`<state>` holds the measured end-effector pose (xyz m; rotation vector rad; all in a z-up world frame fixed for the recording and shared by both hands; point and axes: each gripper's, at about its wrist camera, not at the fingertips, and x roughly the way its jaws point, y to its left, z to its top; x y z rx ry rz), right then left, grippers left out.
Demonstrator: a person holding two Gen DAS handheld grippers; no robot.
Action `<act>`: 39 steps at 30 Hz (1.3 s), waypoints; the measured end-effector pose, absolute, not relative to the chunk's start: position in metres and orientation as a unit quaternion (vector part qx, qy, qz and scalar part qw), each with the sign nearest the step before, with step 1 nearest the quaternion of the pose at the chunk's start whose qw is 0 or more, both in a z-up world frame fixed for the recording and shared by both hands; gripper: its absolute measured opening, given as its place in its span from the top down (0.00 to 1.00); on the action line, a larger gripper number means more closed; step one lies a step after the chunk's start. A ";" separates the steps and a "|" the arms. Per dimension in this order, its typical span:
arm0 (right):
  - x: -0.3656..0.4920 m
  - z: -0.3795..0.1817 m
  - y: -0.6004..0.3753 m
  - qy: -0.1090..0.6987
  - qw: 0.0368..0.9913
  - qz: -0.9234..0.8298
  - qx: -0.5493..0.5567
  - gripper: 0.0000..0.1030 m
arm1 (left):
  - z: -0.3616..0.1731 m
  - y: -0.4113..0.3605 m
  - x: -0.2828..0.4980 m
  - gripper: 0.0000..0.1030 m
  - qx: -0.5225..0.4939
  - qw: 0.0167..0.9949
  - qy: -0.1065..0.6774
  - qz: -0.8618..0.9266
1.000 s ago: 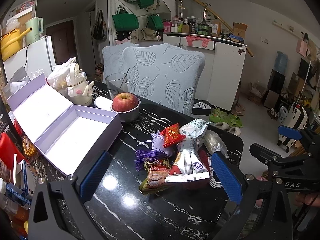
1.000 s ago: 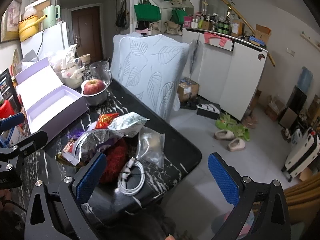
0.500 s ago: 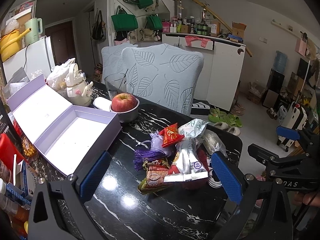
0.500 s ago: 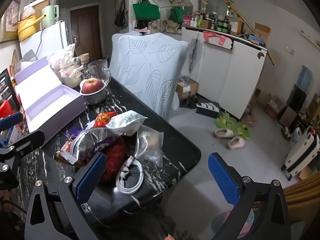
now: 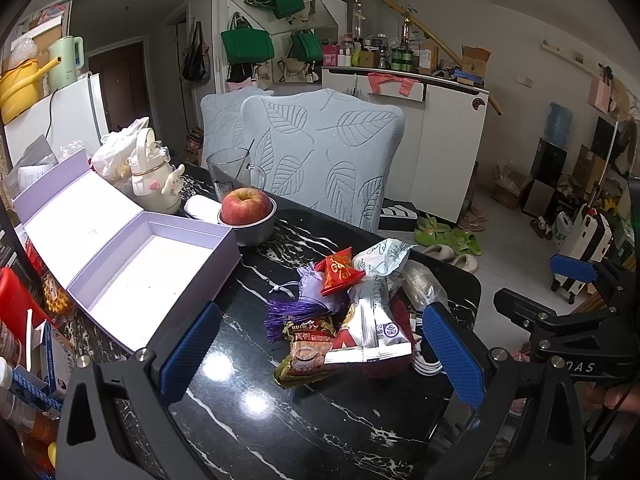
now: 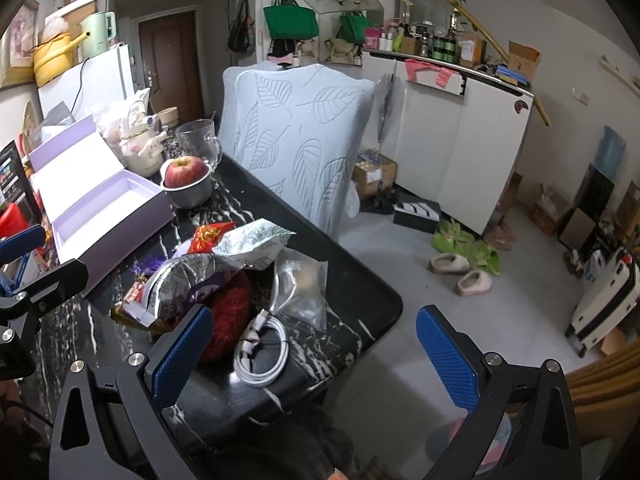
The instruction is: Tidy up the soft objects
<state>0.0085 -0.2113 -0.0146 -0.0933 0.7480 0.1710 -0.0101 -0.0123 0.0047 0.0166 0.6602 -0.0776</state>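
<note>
Both my left hand-held gripper (image 5: 316, 356) and right hand-held gripper (image 6: 316, 354) gape empty; silver snack packet (image 5: 370, 330), centre frame, looks light, crinkly, slippery; I would pinch its sealed edge.

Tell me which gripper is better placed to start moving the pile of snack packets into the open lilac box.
Left, probably. The left gripper hangs open with the pile of snack packets between its fingers, and the open lilac box lies on its side. The right gripper is open over the white coiled cable at the table's edge.
</note>
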 end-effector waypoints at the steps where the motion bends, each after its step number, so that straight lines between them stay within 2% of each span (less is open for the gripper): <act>1: 0.008 -0.014 -0.211 0.364 0.926 0.083 -0.045 0.00 | 0.005 -0.012 -0.011 0.00 0.008 0.945 0.324 -0.039; 39: 0.011 -0.001 -0.222 0.350 0.930 0.111 -0.015 0.00 | 0.007 0.012 0.004 0.00 -0.007 0.947 0.321 -0.005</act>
